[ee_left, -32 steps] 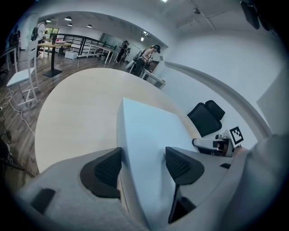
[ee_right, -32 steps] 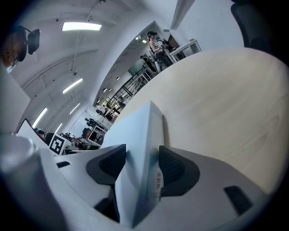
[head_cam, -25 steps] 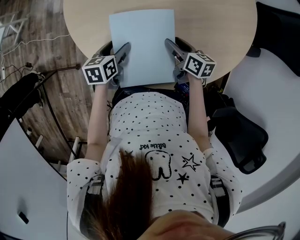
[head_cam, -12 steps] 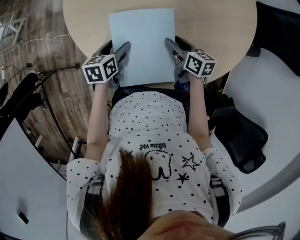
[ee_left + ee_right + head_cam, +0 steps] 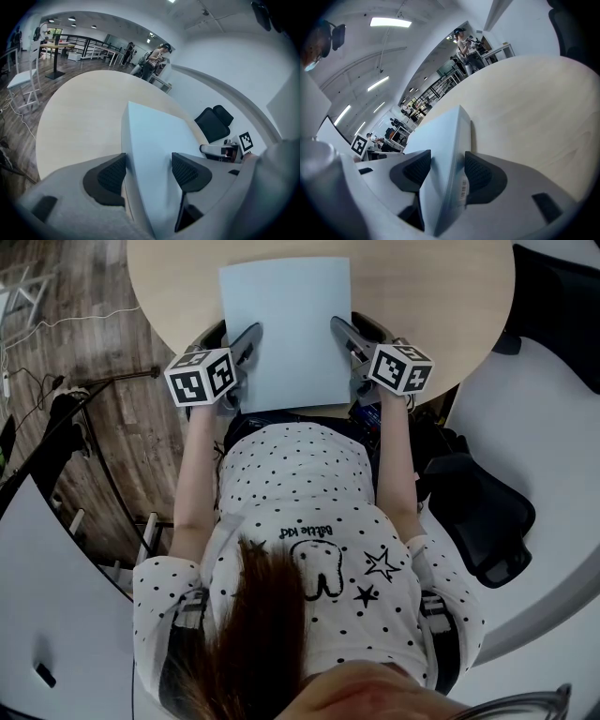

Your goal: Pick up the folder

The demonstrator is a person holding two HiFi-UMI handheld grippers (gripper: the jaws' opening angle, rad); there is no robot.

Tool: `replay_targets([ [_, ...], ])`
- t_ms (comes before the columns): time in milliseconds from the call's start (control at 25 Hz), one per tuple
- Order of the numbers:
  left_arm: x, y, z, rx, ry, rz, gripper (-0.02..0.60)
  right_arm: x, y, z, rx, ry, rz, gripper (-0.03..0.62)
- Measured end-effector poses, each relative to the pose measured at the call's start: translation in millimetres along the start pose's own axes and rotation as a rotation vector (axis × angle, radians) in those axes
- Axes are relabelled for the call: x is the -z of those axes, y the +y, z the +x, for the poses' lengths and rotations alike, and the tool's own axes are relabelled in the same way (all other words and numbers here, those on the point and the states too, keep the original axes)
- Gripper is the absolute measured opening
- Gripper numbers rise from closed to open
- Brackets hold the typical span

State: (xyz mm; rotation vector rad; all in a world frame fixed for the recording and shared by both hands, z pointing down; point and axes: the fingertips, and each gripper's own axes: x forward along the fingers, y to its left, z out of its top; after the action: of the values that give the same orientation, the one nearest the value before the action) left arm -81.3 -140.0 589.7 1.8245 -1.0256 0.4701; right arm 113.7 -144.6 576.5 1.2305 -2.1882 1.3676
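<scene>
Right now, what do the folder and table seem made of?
Folder: probably plastic or stiff card. It is pale blue, smooth and matte, with a thick, straight edge.
Table: light wood or wood-look laminate. It shows faint grain and a matte finish.

Open-plan office: round wooden table (image 5: 422, 287), black office chair (image 5: 483, 512), background desks (image 5: 105, 49), ceiling strip lights (image 5: 390, 22).

Bright, even indoor light; fisheye-warped, dark-vignetted edges
</scene>
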Motion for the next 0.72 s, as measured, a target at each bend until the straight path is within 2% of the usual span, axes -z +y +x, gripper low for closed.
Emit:
replay_targets([
  [720, -1.3, -2.1, -0.6, -0.012, -0.012, 0.008, 0.301, -2.1, 1.7, -0.9, 0.032, 0.000, -0.030, 0.227],
])
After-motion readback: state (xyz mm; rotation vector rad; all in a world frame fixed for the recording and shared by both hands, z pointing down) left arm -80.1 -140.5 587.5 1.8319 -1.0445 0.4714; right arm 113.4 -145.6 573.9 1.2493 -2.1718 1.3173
